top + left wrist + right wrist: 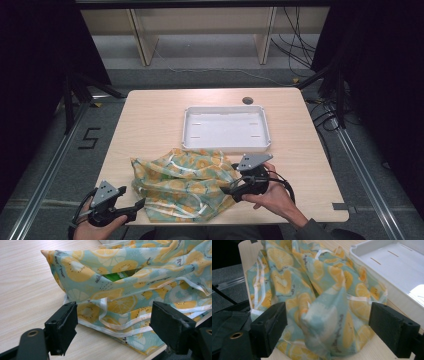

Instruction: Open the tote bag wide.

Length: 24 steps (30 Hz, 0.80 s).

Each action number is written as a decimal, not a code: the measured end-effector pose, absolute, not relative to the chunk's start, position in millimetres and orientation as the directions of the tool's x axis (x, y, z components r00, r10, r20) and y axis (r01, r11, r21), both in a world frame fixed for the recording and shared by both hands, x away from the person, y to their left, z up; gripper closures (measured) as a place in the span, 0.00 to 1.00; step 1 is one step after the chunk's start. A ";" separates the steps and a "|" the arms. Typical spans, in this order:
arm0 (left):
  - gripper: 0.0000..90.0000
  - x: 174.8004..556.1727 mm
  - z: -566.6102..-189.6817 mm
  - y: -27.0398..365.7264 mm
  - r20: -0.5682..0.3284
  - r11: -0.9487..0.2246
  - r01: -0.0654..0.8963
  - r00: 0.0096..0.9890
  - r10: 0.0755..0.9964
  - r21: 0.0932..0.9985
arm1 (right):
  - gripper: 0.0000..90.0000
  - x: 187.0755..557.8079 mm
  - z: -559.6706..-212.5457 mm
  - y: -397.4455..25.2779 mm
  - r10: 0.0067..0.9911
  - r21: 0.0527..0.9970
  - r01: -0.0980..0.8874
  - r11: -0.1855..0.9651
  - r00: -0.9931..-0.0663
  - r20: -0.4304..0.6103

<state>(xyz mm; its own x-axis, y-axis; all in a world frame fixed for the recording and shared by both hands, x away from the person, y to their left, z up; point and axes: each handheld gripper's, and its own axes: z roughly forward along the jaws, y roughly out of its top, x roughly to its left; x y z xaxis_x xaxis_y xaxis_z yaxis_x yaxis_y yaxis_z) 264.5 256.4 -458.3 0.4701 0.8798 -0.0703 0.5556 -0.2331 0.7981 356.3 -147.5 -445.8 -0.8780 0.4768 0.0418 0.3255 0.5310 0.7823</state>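
We have a crumpled fabric bag (184,184) printed with lemon slices lying at the near middle of the table (150,115), just in front of the empty white tray (226,127). Our left gripper (140,204) sits at the bag's near left corner, released, its jaws spread wide with the white-trimmed hem lying between them but not pinched. Our right gripper (226,190) is at the bag's right side, jaws likewise wide apart, with a puffed fold of cloth standing up between them and neither pad touching it.

In the left gripper view something green (117,276) peeks through a gap in the folds, so we judge the bag holds an item and the job in hand is to grip the cloth and open or lift it.

To do this well, we should close each gripper on a firm edge rather than loose cloth: the left on the trimmed hem (120,326) straight ahead, the right on the white-edged seam (358,298) beside the raised fold. We should bite a single layer where possible, so that the mouth can part, and take up slack evenly on both sides so that the green item does not slide out toward the near table edge.
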 end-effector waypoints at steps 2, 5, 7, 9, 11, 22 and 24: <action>0.24 264.3 -458.5 256.6 -0.071 -0.230 0.554 0.469 0.880 0.800 | 0.18 357.3 -445.9 -142.3 0.462 0.771 0.315 0.553 -0.887 0.031; 0.24 264.5 -458.3 256.8 -0.072 -0.228 0.553 0.468 0.881 0.801 | 0.18 358.4 -447.4 -136.0 0.445 0.777 0.303 0.552 -0.895 0.033; 0.24 264.3 -458.6 256.8 -0.070 -0.232 0.552 0.470 0.880 0.801 | 0.22 359.3 -447.5 -133.0 0.434 0.771 0.302 0.560 -0.900 0.037; 0.24 264.3 -458.3 256.7 -0.071 -0.229 0.553 0.468 0.881 0.801 | 0.24 359.8 -448.0 -131.7 0.431 0.772 0.294 0.564 -0.902 0.029; 0.24 264.7 -458.4 256.7 -0.071 -0.231 0.550 0.471 0.879 0.803 | 0.34 362.1 -450.8 -126.6 0.402 0.767 0.264 0.586 -0.916 0.008; 0.24 264.8 -458.5 257.1 -0.069 -0.233 0.550 0.472 0.879 0.802 | 0.77 360.0 -453.1 -123.0 0.376 0.712 0.256 0.654 -0.927 -0.011; 0.24 264.4 -458.4 256.6 -0.074 -0.226 0.552 0.469 0.880 0.803 | 0.87 360.1 -451.8 -125.0 0.351 0.723 0.240 0.647 -0.936 -0.004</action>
<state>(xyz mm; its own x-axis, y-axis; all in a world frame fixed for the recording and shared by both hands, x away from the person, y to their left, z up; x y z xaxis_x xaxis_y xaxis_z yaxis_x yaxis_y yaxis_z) 264.4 256.6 -458.4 0.4691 0.8800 -0.0743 0.5518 -0.2264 0.8027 360.1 -125.0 -451.8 -0.9362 0.3514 -0.0036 0.2402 0.6472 0.7235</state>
